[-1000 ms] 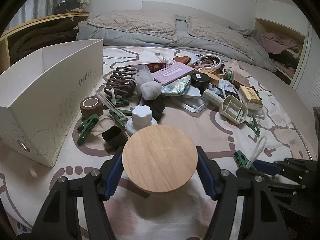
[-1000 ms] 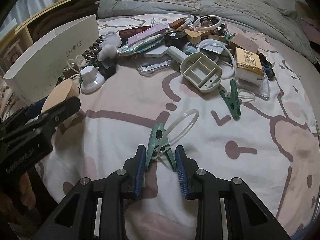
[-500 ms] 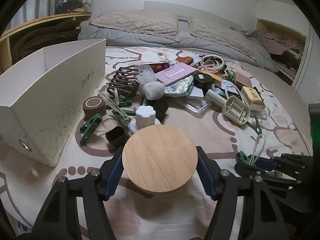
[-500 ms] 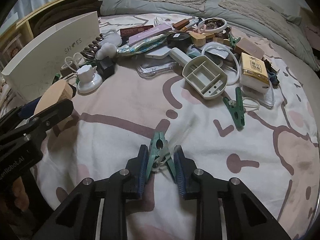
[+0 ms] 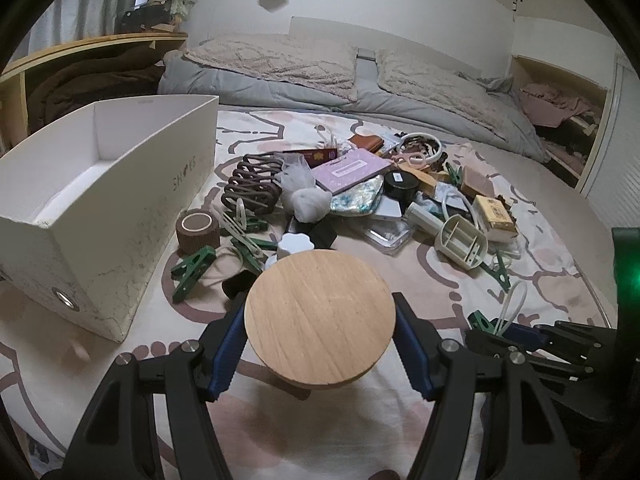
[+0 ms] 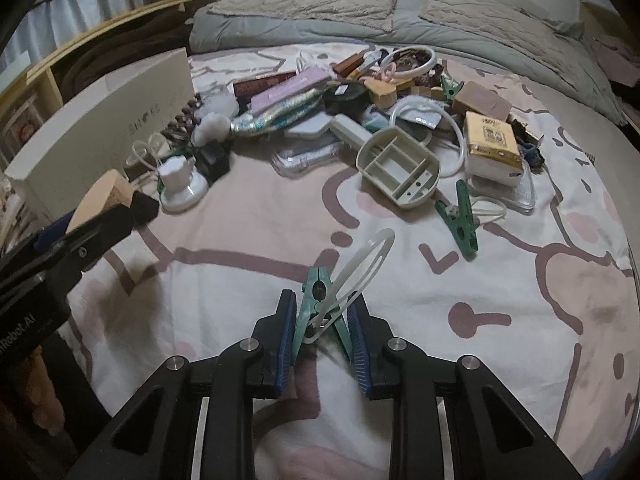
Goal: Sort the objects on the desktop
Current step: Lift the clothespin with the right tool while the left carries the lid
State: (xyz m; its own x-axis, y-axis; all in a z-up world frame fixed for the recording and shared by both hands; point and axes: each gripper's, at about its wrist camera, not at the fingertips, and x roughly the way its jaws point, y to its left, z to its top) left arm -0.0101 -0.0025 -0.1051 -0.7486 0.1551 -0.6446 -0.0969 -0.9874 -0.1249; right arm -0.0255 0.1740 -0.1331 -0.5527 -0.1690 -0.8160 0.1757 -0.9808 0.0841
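Left claw (image 5: 320, 340) pinches the wooden disc (image 5: 319, 319) by its rim; white box (image 5: 120, 200) lies ahead-left. Right claw (image 6: 322, 332) pinches the green clip (image 6: 320, 304) by its splayed legs. Risk: clip may spring out, or its white loop (image 6: 360, 264) may snag.

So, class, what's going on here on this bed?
A person is sorting clutter spread on the bed cover, with a handheld gripper in each hand. The left gripper holds a round wooden lid by its edges, near the open white box. The right gripper has closed on a green clothes peg with a white plastic loop. Most items are piled beyond them, unsorted, and the box looks empty.
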